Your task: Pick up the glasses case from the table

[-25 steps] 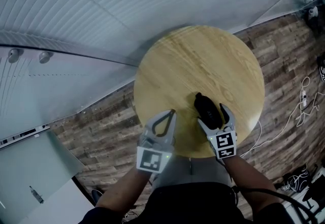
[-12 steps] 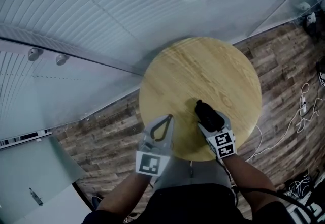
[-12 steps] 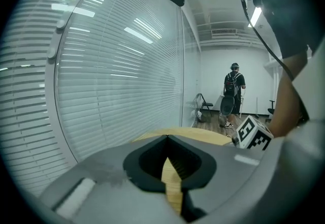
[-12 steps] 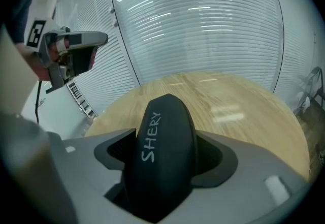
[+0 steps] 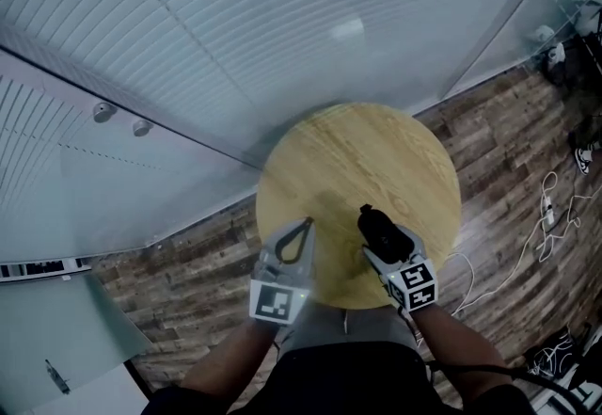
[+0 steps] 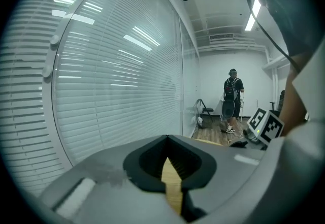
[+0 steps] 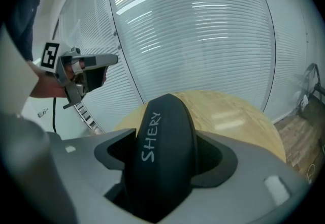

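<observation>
The glasses case (image 5: 374,223), dark and rounded, was held in the right tool (image 5: 388,247) over the near part of the round wooden table (image 5: 376,145). The jaws of this tool had just been closing, and the case was found between them. They were set rather wide apart, because the body of the case is broad, and the pads were pressed on its two sides. The case was gripped at its nearer end, so that most of it projected forward beyond the jaws. In the right gripper view the table top was seen lower and behind the case, so the case was judged to be lifted off the wood, though the gap itself was not shown. The left tool (image 5: 293,240) was held beside, apart from the case, with its jaw tips brought together and nothing between them. It was probably held aside so that the lift was not hindered. The task was judged nearly done.
</observation>
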Demonstrator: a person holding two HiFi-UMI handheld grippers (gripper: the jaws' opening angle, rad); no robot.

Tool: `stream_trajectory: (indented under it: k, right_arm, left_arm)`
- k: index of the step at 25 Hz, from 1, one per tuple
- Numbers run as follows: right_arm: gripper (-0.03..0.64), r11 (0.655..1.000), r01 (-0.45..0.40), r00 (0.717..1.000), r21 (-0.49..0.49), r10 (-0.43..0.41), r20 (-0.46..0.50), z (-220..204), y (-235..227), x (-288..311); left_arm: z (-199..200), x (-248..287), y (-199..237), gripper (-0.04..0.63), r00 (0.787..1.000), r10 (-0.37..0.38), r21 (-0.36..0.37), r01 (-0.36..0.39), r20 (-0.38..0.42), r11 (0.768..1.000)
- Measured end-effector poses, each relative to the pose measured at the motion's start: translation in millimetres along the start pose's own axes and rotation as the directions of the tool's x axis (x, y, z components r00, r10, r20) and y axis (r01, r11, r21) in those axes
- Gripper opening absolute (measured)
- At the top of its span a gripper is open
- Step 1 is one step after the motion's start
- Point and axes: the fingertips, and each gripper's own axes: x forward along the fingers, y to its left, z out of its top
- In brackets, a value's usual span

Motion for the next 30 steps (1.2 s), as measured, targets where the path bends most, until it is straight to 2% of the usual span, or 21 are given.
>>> stream_trajectory:
  k: [9, 14, 18, 22, 26, 30]
  right_arm:
    - [0.350, 1.000, 0.001, 0.995, -0.018, 0.001, 0.095, 56.6, 11.5, -64.6]
    - [0.350, 1.000, 0.008, 0.988, 0.004, -0.008, 0.156, 93.2, 24.6, -91.1]
    - [0.350, 0.999, 0.028, 0.976, -0.023, -0.022, 0.217, 127.5, 28.3, -115.3]
    - [0.350, 0.999, 0.024, 0.951, -0.028, -0.014, 0.309, 159.2, 37.0, -151.1]
    - [0.350, 0.998, 0.050, 0.924, -0.045, -0.029, 0.382, 171.3, 40.8, -177.4]
    - [0.350, 0.997, 0.058, 0.893, -0.043, -0.032, 0.449, 184.8, 44.2, -201.3]
  left_arm:
    - [54.8, -19.9, -9.3, 0.003, 0.997, 0.010, 0.024, -0.012, 0.071, 1.000]
    - [65.8, -35.6, -0.6, 0.003, 0.999, 0.015, -0.021, -0.014, 0.052, 1.000]
    - [74.0, -41.9, 4.3, 0.003, 0.999, 0.017, 0.022, -0.018, 0.041, 1.000]
    - [102.0, -58.8, 1.6, 0.003, 0.996, 0.026, 0.048, -0.030, 0.082, 0.998]
    - [108.1, -72.0, 0.9, 0.003, 0.995, 0.027, 0.064, -0.033, 0.099, 0.997]
    - [122.2, -78.4, -2.9, 0.003, 0.991, 0.020, 0.038, -0.025, 0.129, 0.999]
